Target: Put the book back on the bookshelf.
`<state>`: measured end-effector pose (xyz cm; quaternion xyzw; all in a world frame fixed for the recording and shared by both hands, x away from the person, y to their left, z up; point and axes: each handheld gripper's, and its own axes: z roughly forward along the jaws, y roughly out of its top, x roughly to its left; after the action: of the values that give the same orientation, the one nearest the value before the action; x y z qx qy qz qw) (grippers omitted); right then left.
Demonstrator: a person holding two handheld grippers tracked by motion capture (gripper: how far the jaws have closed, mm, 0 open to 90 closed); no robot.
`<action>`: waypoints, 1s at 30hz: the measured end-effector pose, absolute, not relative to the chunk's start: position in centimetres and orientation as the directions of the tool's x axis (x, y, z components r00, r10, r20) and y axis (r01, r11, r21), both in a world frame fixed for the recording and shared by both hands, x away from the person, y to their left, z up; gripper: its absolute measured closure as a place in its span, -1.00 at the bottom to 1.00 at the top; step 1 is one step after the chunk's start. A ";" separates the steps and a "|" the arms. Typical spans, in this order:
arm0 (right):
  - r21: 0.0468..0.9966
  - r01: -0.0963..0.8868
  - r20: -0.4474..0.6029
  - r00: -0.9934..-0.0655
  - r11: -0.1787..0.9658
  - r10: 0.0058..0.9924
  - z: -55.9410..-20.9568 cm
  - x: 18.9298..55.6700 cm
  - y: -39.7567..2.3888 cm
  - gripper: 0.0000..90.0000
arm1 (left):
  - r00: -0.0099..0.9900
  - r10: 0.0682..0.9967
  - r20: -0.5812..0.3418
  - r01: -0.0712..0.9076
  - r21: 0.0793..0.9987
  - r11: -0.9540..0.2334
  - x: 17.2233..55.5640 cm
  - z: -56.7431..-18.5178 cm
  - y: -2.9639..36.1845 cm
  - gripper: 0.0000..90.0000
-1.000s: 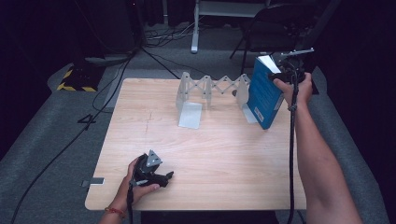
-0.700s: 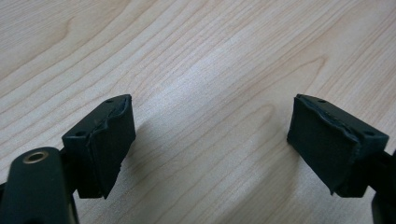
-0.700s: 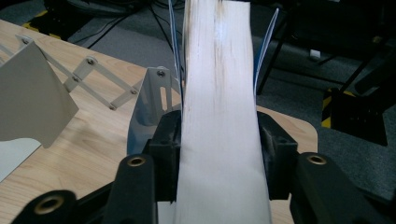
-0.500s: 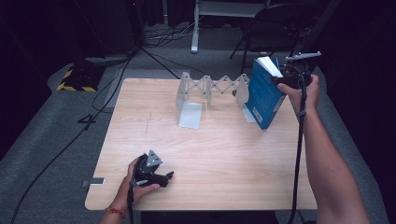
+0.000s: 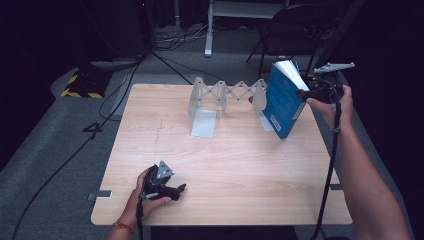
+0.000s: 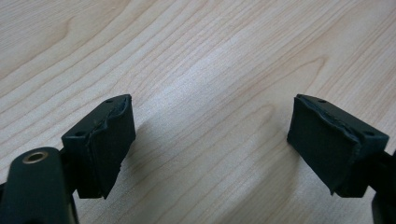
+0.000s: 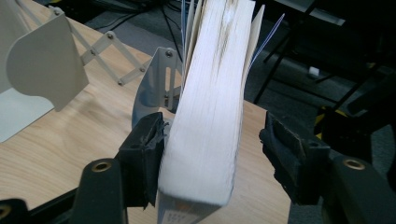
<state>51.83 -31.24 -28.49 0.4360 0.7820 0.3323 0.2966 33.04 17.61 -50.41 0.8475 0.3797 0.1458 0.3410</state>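
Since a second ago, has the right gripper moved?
Yes. The right gripper has drawn back rightward from the blue book, away from the white bookend rack, its jaws just opening.

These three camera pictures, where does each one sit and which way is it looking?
High view: above the person's side, looking forward and down on the table; both forearms, the left gripper and right gripper show.
Left gripper view: rides the left gripper, facing bare tabletop between open jaws.
Right gripper view: rides the right gripper, whose jaws have just been opening around the blue book.
Shared: the book and folding bookend rack.
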 end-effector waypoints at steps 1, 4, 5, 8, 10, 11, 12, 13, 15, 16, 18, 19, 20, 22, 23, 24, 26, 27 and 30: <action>0.783 0.476 -0.167 -0.458 0.400 0.873 -28.6 51.6 -31.5 -0.15 | 0.669 0.743 -0.012 0.544 0.689 -0.479 33.0 -50.4 17.6 -0.66; 0.788 0.464 -0.168 -0.470 0.405 0.867 -28.8 51.0 -31.7 -0.18 | 0.669 0.743 -0.012 0.544 0.689 -0.479 33.0 -50.4 17.6 -0.66; 0.790 0.460 -0.167 -0.475 0.405 0.864 -28.9 50.9 -31.8 -0.18 | 0.669 0.743 -0.012 0.544 0.689 -0.478 33.0 -50.4 17.6 -0.66; 0.789 0.456 -0.171 -0.480 0.411 0.860 -29.3 50.4 -32.2 -0.20 | 0.669 0.743 -0.012 0.544 0.689 -0.479 33.0 -50.4 17.6 -0.66; 0.793 0.453 -0.159 -0.493 0.409 0.855 -29.6 49.9 -32.5 -0.21 | 0.669 0.743 -0.012 0.544 0.689 -0.479 33.0 -50.4 17.6 -0.66; 0.793 0.447 -0.162 -0.501 0.415 0.850 -29.8 49.7 -32.5 -0.21 | 0.669 0.743 -0.013 0.544 0.689 -0.479 33.0 -50.4 17.6 -0.66; 0.790 0.441 -0.167 -0.514 0.426 0.841 -30.0 49.4 -32.5 -0.22 | 0.669 0.743 -0.012 0.544 0.689 -0.479 33.0 -50.4 17.6 -0.66; 0.785 0.444 -0.167 -0.522 0.433 0.836 -30.2 49.1 -32.5 -0.23 | 0.669 0.743 -0.013 0.544 0.689 -0.479 33.0 -50.4 17.6 -0.66; 0.789 0.428 -0.166 -0.541 0.440 0.824 -30.6 48.6 -32.5 -0.23 | 0.669 0.743 -0.012 0.544 0.689 -0.479 33.0 -50.4 17.6 -0.66; 0.788 0.419 -0.172 -0.554 0.451 0.815 -30.8 48.4 -32.5 -0.24 | 0.669 0.743 -0.012 0.544 0.689 -0.479 33.0 -50.4 17.6 -0.66; 0.782 0.415 -0.181 -0.563 0.465 0.807 -31.3 47.9 -32.4 -0.29 | 0.669 0.743 -0.012 0.545 0.689 -0.479 33.0 -50.4 17.6 -0.66; 0.783 0.411 -0.183 -0.567 0.468 0.803 -31.6 47.6 -32.4 -0.29 | 0.669 0.743 -0.012 0.544 0.689 -0.479 33.0 -50.4 17.6 -0.66; 0.781 0.413 -0.179 -0.571 0.469 0.801 -31.9 47.4 -32.5 -0.27 | 0.669 0.743 -0.011 0.544 0.689 -0.479 33.0 -50.4 17.6 -0.66; 0.782 0.411 -0.173 -0.580 0.469 0.796 -32.6 46.9 -32.6 -0.26 | 0.670 0.743 -0.012 0.544 0.689 -0.479 33.0 -50.4 17.6 -0.66; 0.781 0.411 -0.176 -0.577 0.470 0.797 -32.9 46.8 -32.6 -0.26 | 0.669 0.743 -0.012 0.544 0.689 -0.478 33.0 -50.4 17.6 -0.66; 0.778 0.413 -0.177 -0.579 0.473 0.796 -33.2 46.6 -32.7 -0.27 | 0.669 0.743 -0.012 0.543 0.689 -0.479 33.0 -50.4 17.6 -0.66; 0.777 0.410 -0.173 -0.590 0.478 0.789 -33.8 46.3 -32.8 -0.27 | 0.669 0.743 -0.012 0.544 0.689 -0.479 33.0 -50.4 17.6 -0.66; 0.776 0.408 -0.178 -0.590 0.481 0.788 -34.2 46.1 -32.8 -0.27 | 0.669 0.743 -0.012 0.544 0.689 -0.479 33.0 -50.4 17.6 -0.66; 0.780 0.407 -0.164 -0.600 0.475 0.783 -34.7 45.7 -32.9 -0.28 | 0.669 0.743 -0.012 0.544 0.689 -0.479 33.0 -50.4 17.6 -0.66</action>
<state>45.70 -32.93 -34.70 0.3637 0.8184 0.3607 0.2606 33.04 17.61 -50.42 0.8474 0.3796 0.1457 0.3414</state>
